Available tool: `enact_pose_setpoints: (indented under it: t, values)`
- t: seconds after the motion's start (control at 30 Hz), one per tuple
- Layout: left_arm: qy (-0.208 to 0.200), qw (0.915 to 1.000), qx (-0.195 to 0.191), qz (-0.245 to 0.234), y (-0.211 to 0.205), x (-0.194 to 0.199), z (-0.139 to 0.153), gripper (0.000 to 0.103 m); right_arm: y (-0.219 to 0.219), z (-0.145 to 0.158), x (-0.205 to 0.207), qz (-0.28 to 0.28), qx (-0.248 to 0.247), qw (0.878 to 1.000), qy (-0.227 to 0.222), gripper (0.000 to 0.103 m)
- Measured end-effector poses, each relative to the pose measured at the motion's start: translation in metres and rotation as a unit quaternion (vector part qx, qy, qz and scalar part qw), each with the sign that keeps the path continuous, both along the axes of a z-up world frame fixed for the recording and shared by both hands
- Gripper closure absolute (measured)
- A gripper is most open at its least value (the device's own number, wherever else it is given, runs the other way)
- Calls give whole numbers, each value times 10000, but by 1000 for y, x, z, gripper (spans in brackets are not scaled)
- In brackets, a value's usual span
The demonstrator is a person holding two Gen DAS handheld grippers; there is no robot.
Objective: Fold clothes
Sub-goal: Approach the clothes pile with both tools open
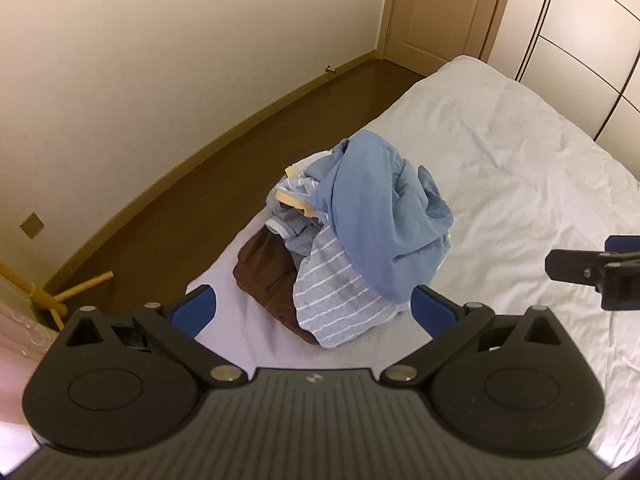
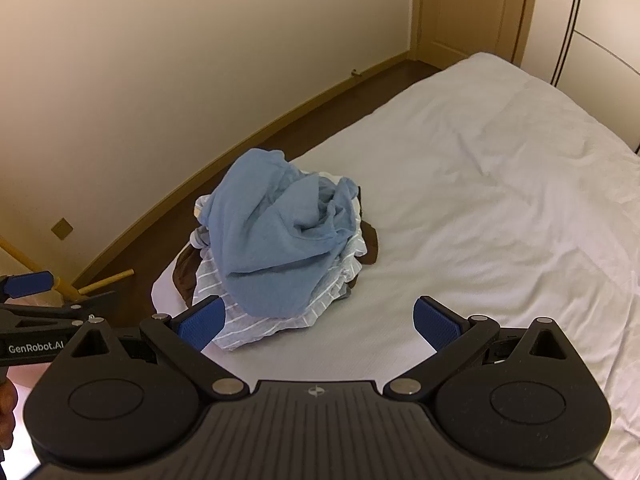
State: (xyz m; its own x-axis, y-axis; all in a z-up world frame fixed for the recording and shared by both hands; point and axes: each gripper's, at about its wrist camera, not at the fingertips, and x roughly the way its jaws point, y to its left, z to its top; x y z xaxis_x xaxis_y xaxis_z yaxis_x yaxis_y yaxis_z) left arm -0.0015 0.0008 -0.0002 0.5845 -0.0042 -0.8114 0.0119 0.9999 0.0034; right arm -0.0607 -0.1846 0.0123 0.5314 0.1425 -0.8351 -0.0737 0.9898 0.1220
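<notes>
A heap of clothes lies on the white bed (image 1: 500,152) near its left edge. A crumpled light blue garment (image 1: 380,216) tops it, over a blue-and-white striped garment (image 1: 332,300) and a brown garment (image 1: 264,272). The same heap shows in the right wrist view, with the blue garment (image 2: 272,232) above the striped one (image 2: 256,328). My left gripper (image 1: 314,312) is open and empty, just short of the heap. My right gripper (image 2: 320,320) is open and empty, to the right of the left one, also short of the heap.
The bed sheet (image 2: 500,200) stretches right and far of the heap. Brown floor (image 1: 248,140) and a cream wall run along the bed's left side. A wooden door (image 1: 440,4) and wardrobe panels (image 1: 580,60) stand at the far end. A wooden stand (image 1: 60,292) sits at left.
</notes>
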Motion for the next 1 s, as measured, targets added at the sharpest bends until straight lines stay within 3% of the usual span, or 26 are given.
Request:
enact_pose_setpoints:
  t: [0.27,0.37,1.0]
  values:
    - [-109,9998,-185,5,5,-9,-2,1,6,1,-15,120,-178,9995,-249,0]
    - [-26,9998,-210,9,10,-5,0,1,13,0,-2,150,-253,9996,-36,0]
    - [8,9998,-175,15,16,-1,1,1,19,-4,9,164,-202,9997,-39,0]
